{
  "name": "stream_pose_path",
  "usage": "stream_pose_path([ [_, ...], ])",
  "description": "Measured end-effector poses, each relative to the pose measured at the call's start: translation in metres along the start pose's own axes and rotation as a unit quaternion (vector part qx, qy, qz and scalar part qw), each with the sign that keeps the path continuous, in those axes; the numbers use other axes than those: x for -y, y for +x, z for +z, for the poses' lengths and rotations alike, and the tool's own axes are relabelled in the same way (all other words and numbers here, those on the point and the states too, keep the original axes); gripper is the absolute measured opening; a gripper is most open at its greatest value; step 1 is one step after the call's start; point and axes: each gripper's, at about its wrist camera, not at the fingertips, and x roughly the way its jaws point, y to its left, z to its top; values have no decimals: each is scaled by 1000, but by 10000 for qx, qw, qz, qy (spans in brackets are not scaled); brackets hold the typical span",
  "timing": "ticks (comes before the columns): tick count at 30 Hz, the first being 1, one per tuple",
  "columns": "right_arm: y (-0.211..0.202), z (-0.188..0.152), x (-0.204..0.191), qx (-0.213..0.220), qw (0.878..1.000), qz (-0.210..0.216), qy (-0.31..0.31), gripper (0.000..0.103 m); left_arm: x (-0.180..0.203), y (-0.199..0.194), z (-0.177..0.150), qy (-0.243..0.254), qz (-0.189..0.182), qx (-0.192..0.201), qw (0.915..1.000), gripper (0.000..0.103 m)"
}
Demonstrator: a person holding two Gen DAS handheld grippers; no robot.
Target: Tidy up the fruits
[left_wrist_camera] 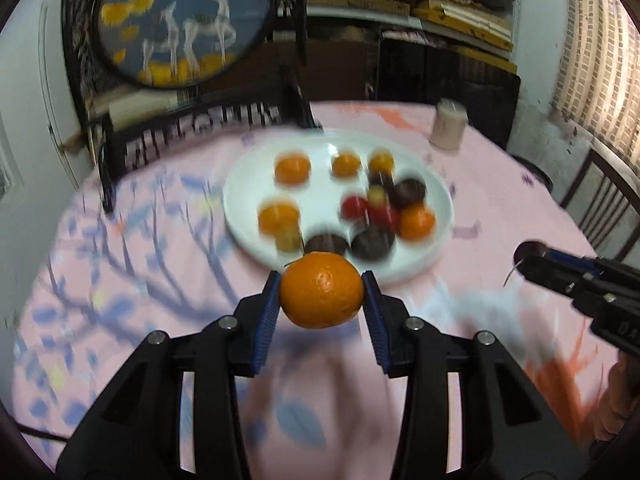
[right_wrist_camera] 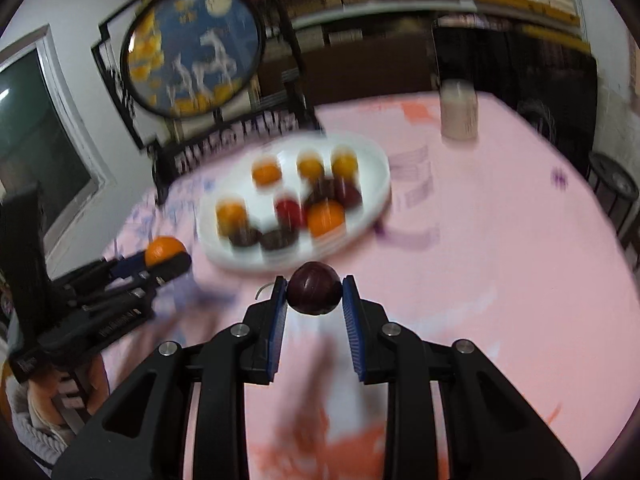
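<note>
My left gripper [left_wrist_camera: 321,294] is shut on an orange tangerine [left_wrist_camera: 322,290] and holds it above the pink tablecloth, just in front of the white plate [left_wrist_camera: 240,200]. My right gripper [right_wrist_camera: 315,294] is shut on a dark purple plum [right_wrist_camera: 315,289], also held near the plate's [right_wrist_camera: 376,168] front rim. The plate holds several tangerines [left_wrist_camera: 293,169], red fruits [left_wrist_camera: 354,207] and dark plums [left_wrist_camera: 408,192]. The left gripper with its tangerine [right_wrist_camera: 165,251] shows at the left of the right wrist view. The right gripper shows at the right edge of the left wrist view [left_wrist_camera: 532,258]. Both views are motion-blurred.
A beige cylindrical jar [left_wrist_camera: 448,130] stands on the table behind the plate to the right; it also shows in the right wrist view [right_wrist_camera: 459,110]. A dark chair back [left_wrist_camera: 200,128] and a round deer picture [left_wrist_camera: 180,20] stand behind the table.
</note>
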Motion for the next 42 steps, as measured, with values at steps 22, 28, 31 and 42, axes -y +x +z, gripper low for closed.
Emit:
stream_pose_path([
  [22,120,89,10,40,9987,265,430,54,-40,99,77,-695,183,-4,9974,85],
  [28,91,86,1,116,9984,276,475,60,-40,68,74,-801,451,171,9956,96],
  [31,73,75,-3,148,9985,272,462,68,-40,41,49,-736,590,355,9949,101],
  [42,-2,-38,-20,969,9842,-1269,-760,101,-5,-23,-34,-257,820,434,9954,101],
])
